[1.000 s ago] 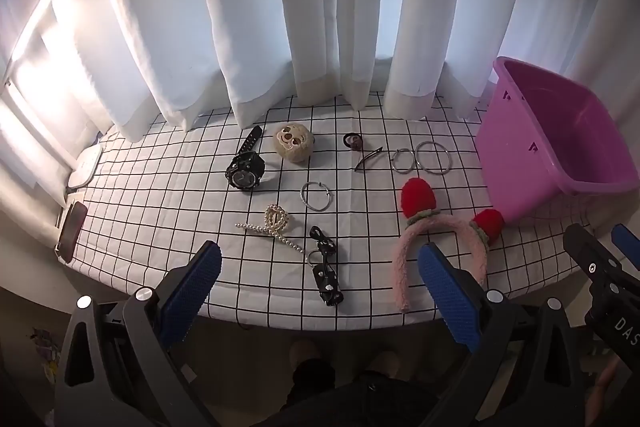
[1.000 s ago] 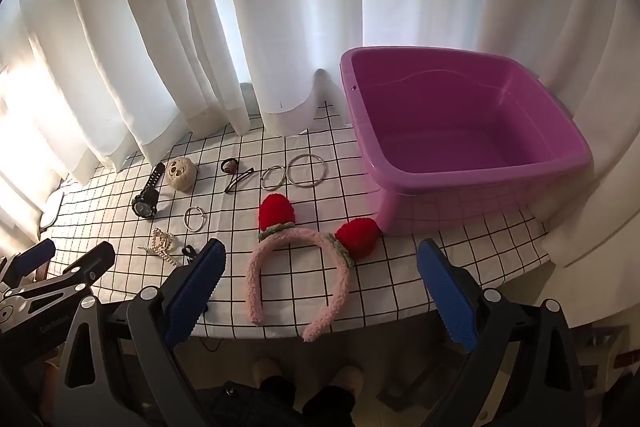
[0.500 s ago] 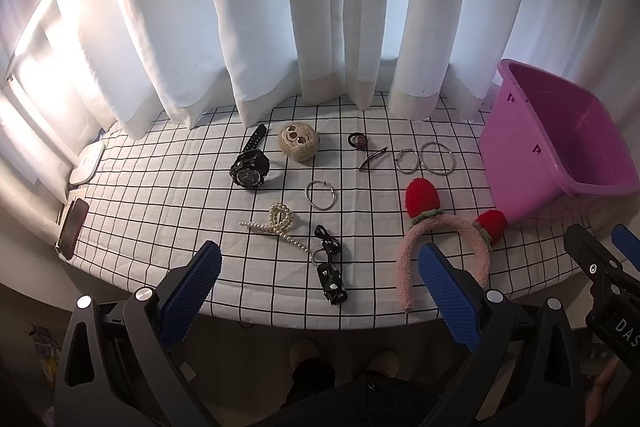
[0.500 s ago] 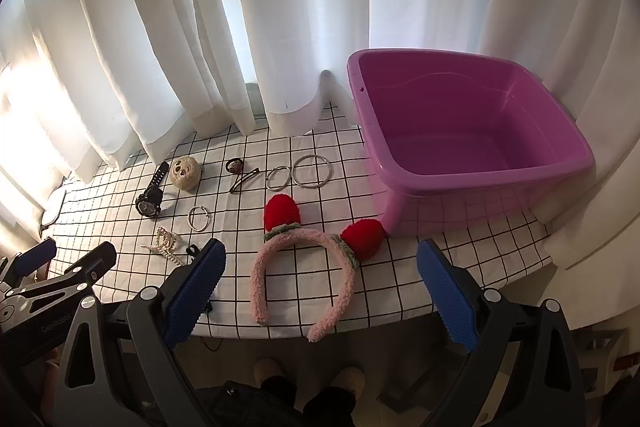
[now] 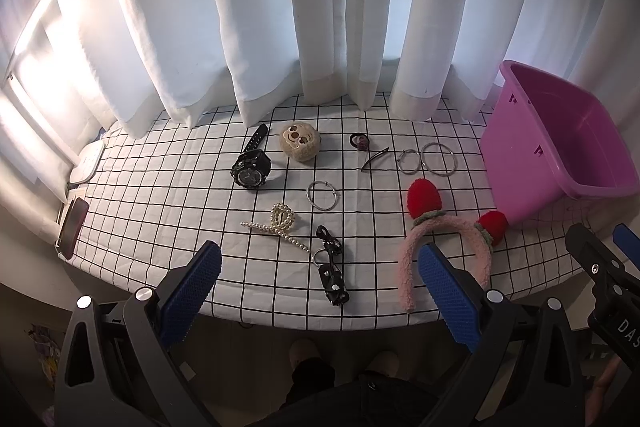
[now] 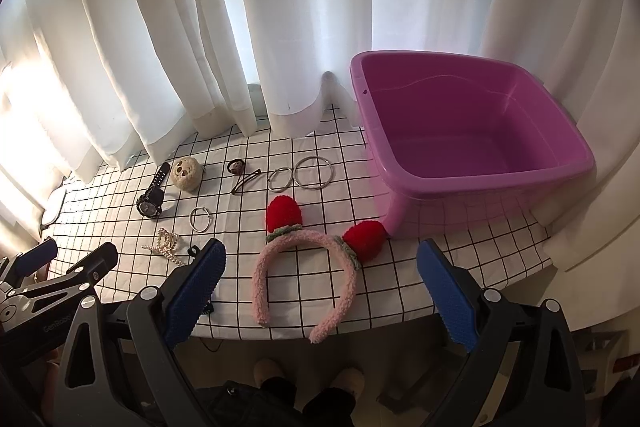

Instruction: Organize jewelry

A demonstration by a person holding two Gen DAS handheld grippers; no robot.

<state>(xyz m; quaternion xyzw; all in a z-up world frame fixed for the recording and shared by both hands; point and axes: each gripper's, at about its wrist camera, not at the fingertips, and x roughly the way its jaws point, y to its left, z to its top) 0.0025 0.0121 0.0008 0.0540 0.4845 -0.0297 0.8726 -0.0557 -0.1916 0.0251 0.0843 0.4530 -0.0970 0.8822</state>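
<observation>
Nothing is sorted yet: my left gripper (image 5: 318,285) and right gripper (image 6: 320,285) hang spread and empty, the purple tub (image 6: 472,143) at right holds nothing, and headband (image 6: 304,267), watch (image 5: 251,169), and rings (image 5: 426,159) lie mid-frame on the checked cloth (image 5: 160,195).

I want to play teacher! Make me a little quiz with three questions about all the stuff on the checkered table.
1. True or false: the purple tub already has jewelry inside.
2. Which lies nearest the tub? A) black watch B) pink headband C) pearl hair clip
3. Fill in: the left tool and the right tool are both ____ and hold nothing.

Key
1. False. The tub looks empty.
2. B. One red pompom of the headband sits right by the tub's base.
3. Open. Each tool's blue pads stand wide apart above the table's near edge.
</observation>
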